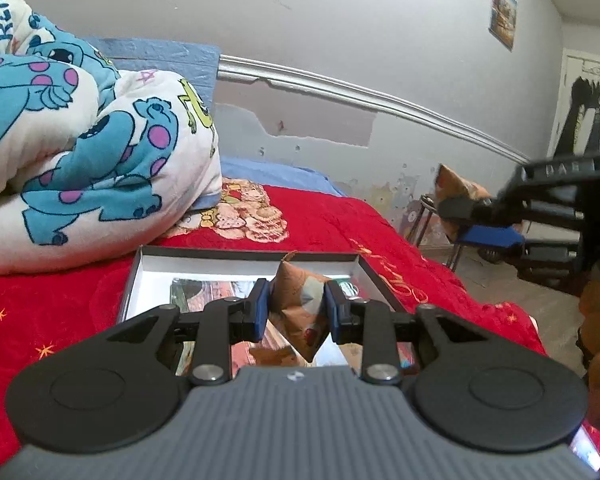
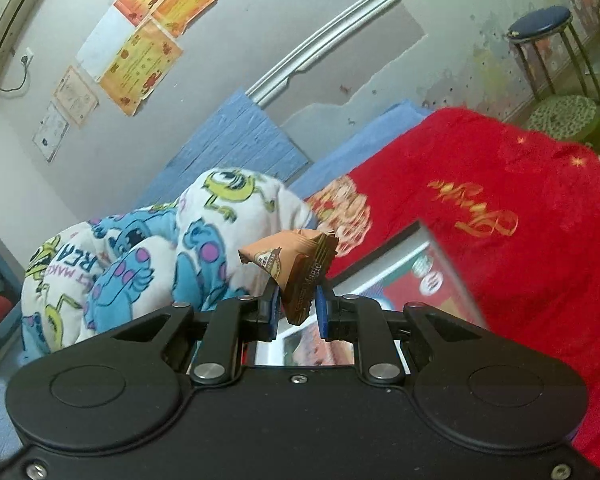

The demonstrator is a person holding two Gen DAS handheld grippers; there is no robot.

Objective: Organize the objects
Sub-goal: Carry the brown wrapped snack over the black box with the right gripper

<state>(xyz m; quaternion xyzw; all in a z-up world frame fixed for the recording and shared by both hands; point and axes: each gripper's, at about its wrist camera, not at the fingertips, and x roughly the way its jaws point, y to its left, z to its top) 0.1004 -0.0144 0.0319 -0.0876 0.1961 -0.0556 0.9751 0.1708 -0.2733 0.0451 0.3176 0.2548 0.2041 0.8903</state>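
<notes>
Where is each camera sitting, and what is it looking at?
Left wrist: on the left hand-held gripper, looking over the box on the red blanket; its fingers pinch a brown packet.
Right wrist: on the right hand-held gripper, tilted, pinching another brown packet.
Both show the cartoon quilt, blanket and box.

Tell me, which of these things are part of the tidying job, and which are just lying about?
Part of the job:
- left gripper, jaws shut on a brown foil snack packet
- right gripper, holding a second brown snack packet
- shallow white cardboard box

Just lying about:
- cartoon-monster fleece blanket
- red bedspread
- blue-topped metal stool
</notes>
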